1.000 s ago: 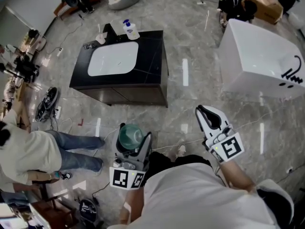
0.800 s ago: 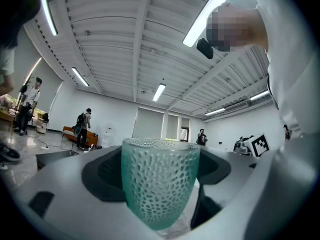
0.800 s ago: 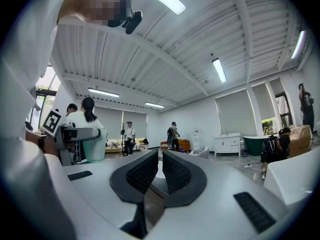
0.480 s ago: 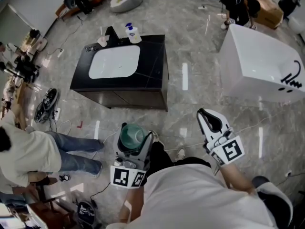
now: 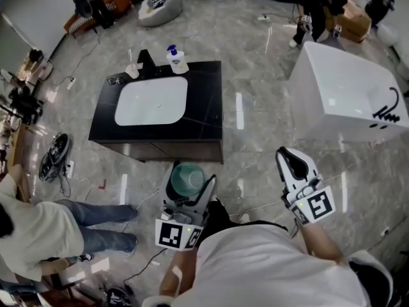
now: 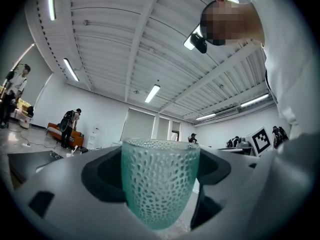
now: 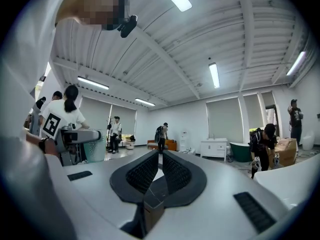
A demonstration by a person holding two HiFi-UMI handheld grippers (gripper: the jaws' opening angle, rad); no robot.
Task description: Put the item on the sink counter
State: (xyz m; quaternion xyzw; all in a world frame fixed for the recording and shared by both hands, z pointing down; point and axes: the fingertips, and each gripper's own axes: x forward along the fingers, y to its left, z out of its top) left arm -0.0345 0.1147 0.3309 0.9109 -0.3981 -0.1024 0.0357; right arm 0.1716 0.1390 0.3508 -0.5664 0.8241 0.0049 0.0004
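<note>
A teal dimpled glass cup (image 5: 186, 178) stands upright between the jaws of my left gripper (image 5: 189, 171), which is shut on it over the floor just in front of the black sink counter (image 5: 208, 101). In the left gripper view the cup (image 6: 160, 184) fills the gap of the left gripper (image 6: 160, 169), with dark pads on both its sides. My right gripper (image 5: 293, 162) hangs to the right over the floor, shut and empty. In the right gripper view the right gripper (image 7: 160, 156) shows its ribbed pads nearly meeting.
The counter holds a white basin (image 5: 152, 100), a black faucet (image 5: 146, 61), a soap pump bottle (image 5: 177, 60) and a small cup (image 5: 132, 71) along its far edge. A white bathtub (image 5: 348, 98) stands at the right. A person (image 5: 38, 229) sits on the floor at the left, among cables.
Both grippers have been carried forward toward the sink counter, which now lies closer in the head view. The cup stays gripped in the left one.
</note>
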